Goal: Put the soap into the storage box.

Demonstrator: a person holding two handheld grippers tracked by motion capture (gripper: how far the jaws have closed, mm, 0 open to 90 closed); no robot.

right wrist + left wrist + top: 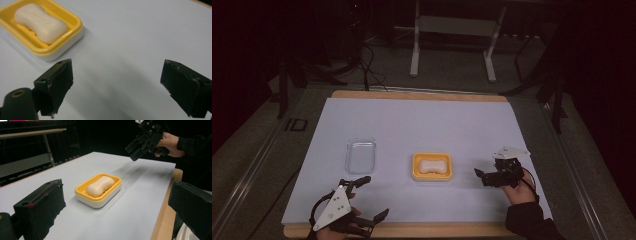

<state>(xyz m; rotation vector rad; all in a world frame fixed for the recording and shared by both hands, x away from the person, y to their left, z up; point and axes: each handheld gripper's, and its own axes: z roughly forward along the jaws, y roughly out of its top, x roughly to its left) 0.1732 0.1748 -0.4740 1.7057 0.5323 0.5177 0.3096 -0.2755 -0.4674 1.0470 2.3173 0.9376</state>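
Note:
A yellow soap dish (416,172) with a white base sits mid-table, and a pale bar of soap (432,166) lies in it. My left gripper (374,196) hovers at the front left near the table edge, open and empty, jaws pointing toward the dish. In the left gripper view the soap (98,186) and dish (100,201) lie ahead between the jaws. To the right of the dish, my right gripper (482,177) is held open and empty, a short way from it. In the right gripper view the dish (67,47) and soap (40,21) sit at the upper left.
A clear plastic container (361,155) lies left of the dish. A pale sheet (422,120) covers the wooden table (422,230). Beyond the far edge stand metal frame legs (414,60) and cables on a dark floor.

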